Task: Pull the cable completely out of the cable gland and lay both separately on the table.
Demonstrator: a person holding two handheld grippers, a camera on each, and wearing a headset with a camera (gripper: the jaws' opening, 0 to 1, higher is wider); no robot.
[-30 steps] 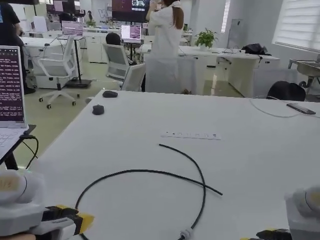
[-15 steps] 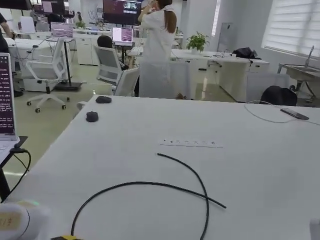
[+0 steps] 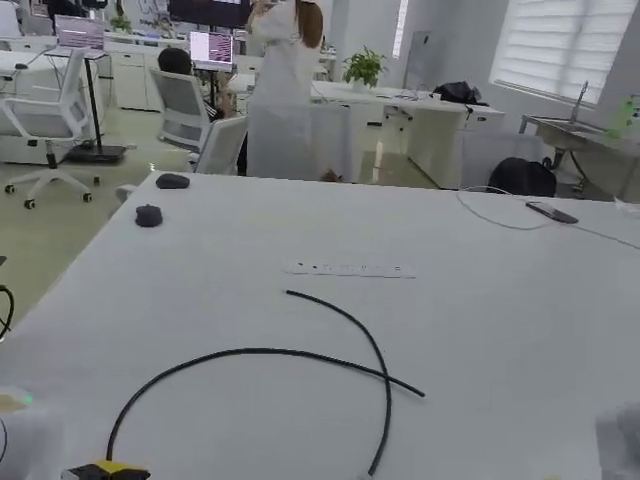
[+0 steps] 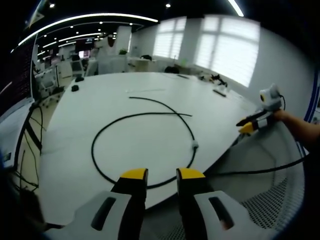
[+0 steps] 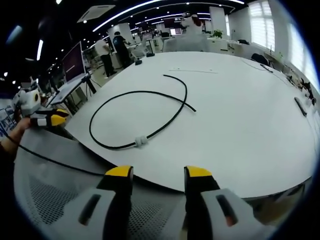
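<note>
Well, nothing gripped yet: both claws empty, short of the table (image 5: 240,125).
Left gripper (image 4: 162,175) has jaws slightly apart, right gripper (image 5: 159,172) spread wider. The black cable (image 3: 250,352) lies looped on top, the white cable gland (image 5: 141,141) threaded on it near the front edge. Risk, I'd say: tug the cable without pinning the gland and the whole loop drags, maybe off that edge.

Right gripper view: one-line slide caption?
Right tongs open, short of the white table, where the looped black cable lies with its gland threaded on.
</note>
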